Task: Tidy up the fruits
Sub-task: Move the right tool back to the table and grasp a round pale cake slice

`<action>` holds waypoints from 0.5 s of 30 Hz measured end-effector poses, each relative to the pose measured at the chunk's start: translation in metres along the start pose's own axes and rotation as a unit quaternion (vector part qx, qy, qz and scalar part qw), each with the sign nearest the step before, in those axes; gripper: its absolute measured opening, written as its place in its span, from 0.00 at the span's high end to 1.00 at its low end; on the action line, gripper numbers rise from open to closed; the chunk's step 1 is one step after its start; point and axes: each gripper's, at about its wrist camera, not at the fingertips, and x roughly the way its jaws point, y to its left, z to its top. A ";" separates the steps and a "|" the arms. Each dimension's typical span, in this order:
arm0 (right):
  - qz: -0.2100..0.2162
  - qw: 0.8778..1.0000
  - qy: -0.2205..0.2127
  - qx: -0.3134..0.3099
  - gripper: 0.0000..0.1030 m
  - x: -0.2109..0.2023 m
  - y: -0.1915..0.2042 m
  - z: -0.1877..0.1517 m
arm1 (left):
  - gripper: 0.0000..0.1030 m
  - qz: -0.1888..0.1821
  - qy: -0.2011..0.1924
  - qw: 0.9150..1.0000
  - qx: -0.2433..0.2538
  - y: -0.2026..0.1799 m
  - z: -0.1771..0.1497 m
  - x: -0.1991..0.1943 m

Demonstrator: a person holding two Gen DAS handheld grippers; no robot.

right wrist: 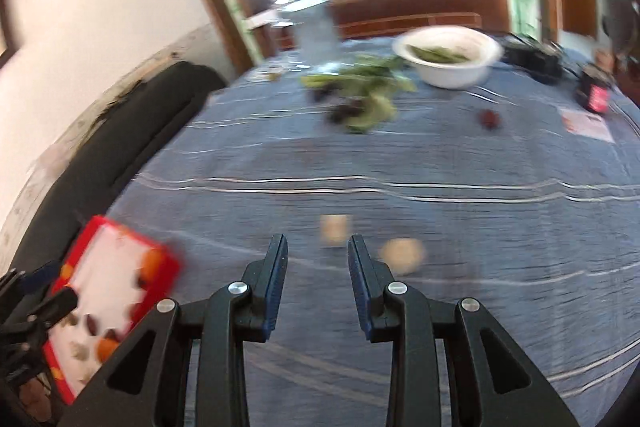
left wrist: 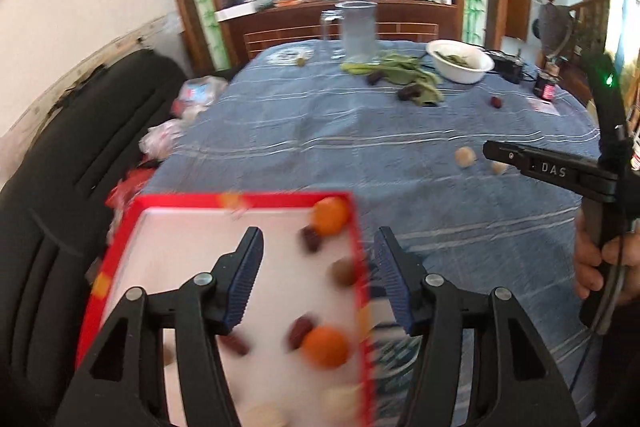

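Observation:
A red-rimmed tray (left wrist: 248,201) with a white floor lies at the near left edge of the blue tablecloth. It holds two oranges (left wrist: 330,215) (left wrist: 326,345), several red dates (left wrist: 300,331) and a brown round fruit (left wrist: 344,271). My left gripper (left wrist: 319,231) hangs open above the tray's right side with nothing between its fingers. Two pale round fruits (right wrist: 335,229) (right wrist: 402,255) lie on the cloth just beyond my right gripper (right wrist: 318,238), which stands open a little and is empty. A lone red date (right wrist: 490,118) lies farther back. The tray (right wrist: 100,223) shows at the lower left of the right wrist view.
At the back stand a white bowl (left wrist: 460,61) of greens, loose green leaves (left wrist: 400,71) with dark dates among them, a glass jug (left wrist: 358,31) and a dark jar (left wrist: 546,85). A black sofa (left wrist: 60,187) with plastic bags runs along the left. A hand (left wrist: 600,259) holds the right gripper's handle.

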 end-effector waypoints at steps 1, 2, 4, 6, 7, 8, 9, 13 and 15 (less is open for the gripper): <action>-0.013 1.000 0.001 0.004 0.70 0.002 -0.010 0.001 | 0.42 -0.006 0.000 1.000 0.003 -0.009 0.006 0.006; -0.020 1.000 0.002 0.007 0.70 0.004 -0.018 0.002 | 0.42 -0.006 -0.002 1.000 0.004 -0.015 0.009 0.011; -0.015 1.000 0.016 0.015 0.70 0.010 -0.031 0.003 | 0.42 -0.005 -0.003 1.000 0.005 -0.033 0.018 0.028; -0.005 0.999 0.032 0.020 0.70 0.015 -0.036 0.002 | 0.42 -0.014 0.001 1.000 0.003 -0.045 0.023 0.039; -0.001 0.999 0.036 0.015 0.70 0.018 -0.034 0.001 | 0.42 -0.011 0.002 1.000 0.002 -0.053 0.027 0.047; -0.002 0.999 0.038 0.009 0.68 0.020 -0.030 0.002 | 0.42 -0.010 0.003 1.000 0.003 -0.057 0.029 0.052; -0.008 0.999 0.037 -0.001 0.68 0.020 -0.027 0.001 | 0.42 -0.010 0.005 1.000 0.006 -0.063 0.032 0.058; -0.019 0.999 0.038 -0.005 0.68 0.022 -0.028 0.001 | 0.42 -0.007 0.011 1.000 0.017 -0.079 0.037 0.068; -0.049 0.997 0.052 -0.015 0.68 0.030 -0.030 0.000 | 0.42 -0.005 0.012 1.000 0.025 -0.085 0.039 0.070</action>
